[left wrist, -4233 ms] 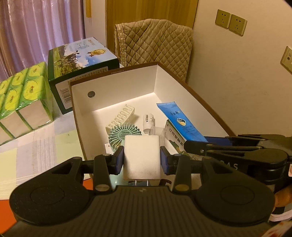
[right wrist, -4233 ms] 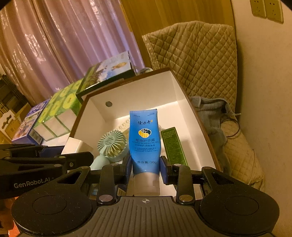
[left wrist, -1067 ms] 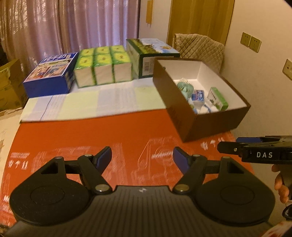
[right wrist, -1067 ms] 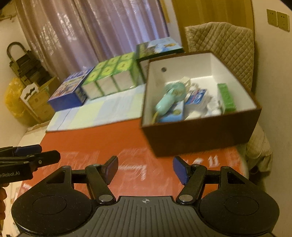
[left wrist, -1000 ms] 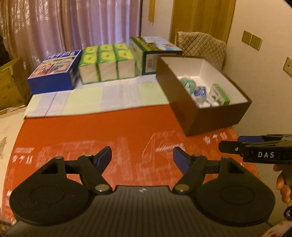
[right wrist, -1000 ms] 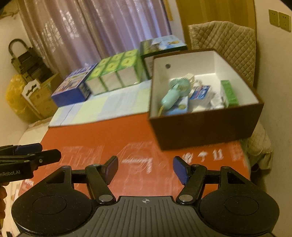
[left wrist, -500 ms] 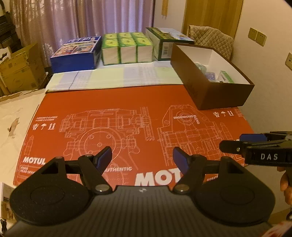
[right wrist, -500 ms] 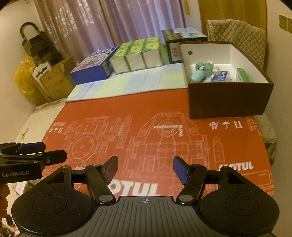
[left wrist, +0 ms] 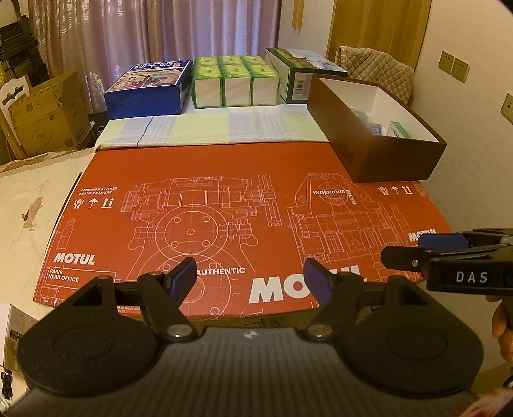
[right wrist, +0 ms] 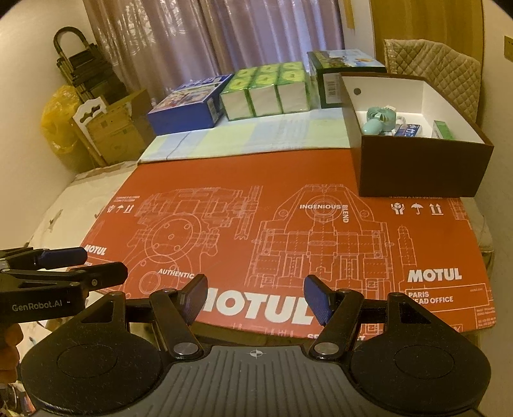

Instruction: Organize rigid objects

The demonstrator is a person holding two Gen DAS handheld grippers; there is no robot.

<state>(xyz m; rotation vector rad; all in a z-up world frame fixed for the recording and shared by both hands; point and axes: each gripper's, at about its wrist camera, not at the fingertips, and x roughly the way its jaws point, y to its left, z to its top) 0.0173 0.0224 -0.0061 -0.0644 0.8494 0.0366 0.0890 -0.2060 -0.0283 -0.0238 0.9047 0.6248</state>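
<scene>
Left wrist: red MOTUL mat (left wrist: 224, 166), curtains (left wrist: 179, 29).

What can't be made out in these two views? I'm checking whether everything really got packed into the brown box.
- Brown box, left wrist view: its near wall hides most of the contents; only a green carton shows.
- Right wrist view: the fan and blue tube show, but the box floor near the front wall is hidden.
- Labels on the items are too small to read.
- Right gripper: cut off by the frame edge, left wrist view.
</scene>
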